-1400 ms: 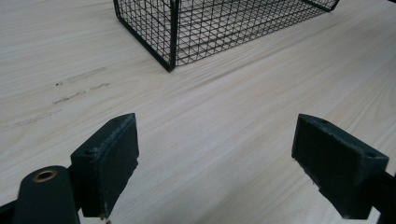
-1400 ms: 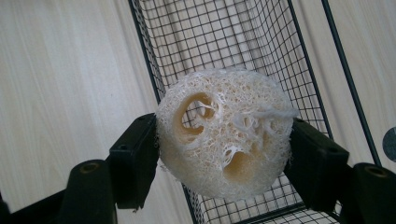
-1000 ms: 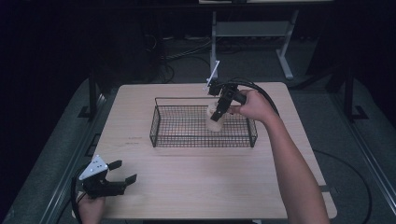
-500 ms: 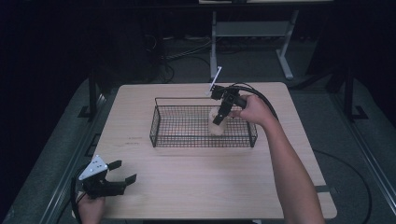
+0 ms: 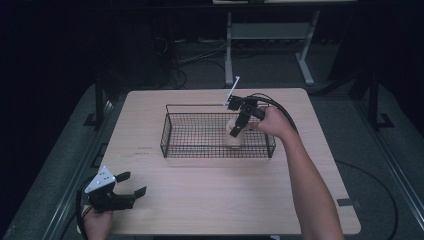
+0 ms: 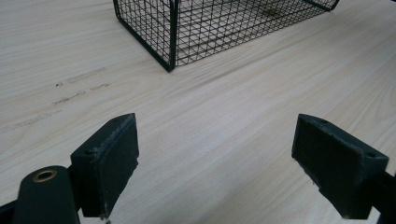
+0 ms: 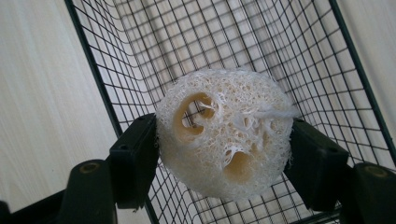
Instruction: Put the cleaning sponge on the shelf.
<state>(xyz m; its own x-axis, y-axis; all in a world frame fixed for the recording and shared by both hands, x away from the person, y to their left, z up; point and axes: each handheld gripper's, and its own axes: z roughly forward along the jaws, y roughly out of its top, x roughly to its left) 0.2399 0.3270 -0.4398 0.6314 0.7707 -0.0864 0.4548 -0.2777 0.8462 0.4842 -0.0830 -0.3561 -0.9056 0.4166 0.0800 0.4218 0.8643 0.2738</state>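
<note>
My right gripper (image 7: 219, 154) is clamped on a loofah sponge (image 7: 224, 133), inside the wire basket (image 5: 200, 150) near the counter's (image 5: 200, 200) far edge. My left gripper (image 5: 131, 184) rests apart at the near left corner.

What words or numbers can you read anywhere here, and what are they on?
There are no words or numbers that can be read.
Faint dark marks lie on the wooden table near the wire basket; in the left gripper view they look like smudges, too blurred to read as letters.
The loofah sponge and the grey plate on the left gripper carry no writing.
</note>
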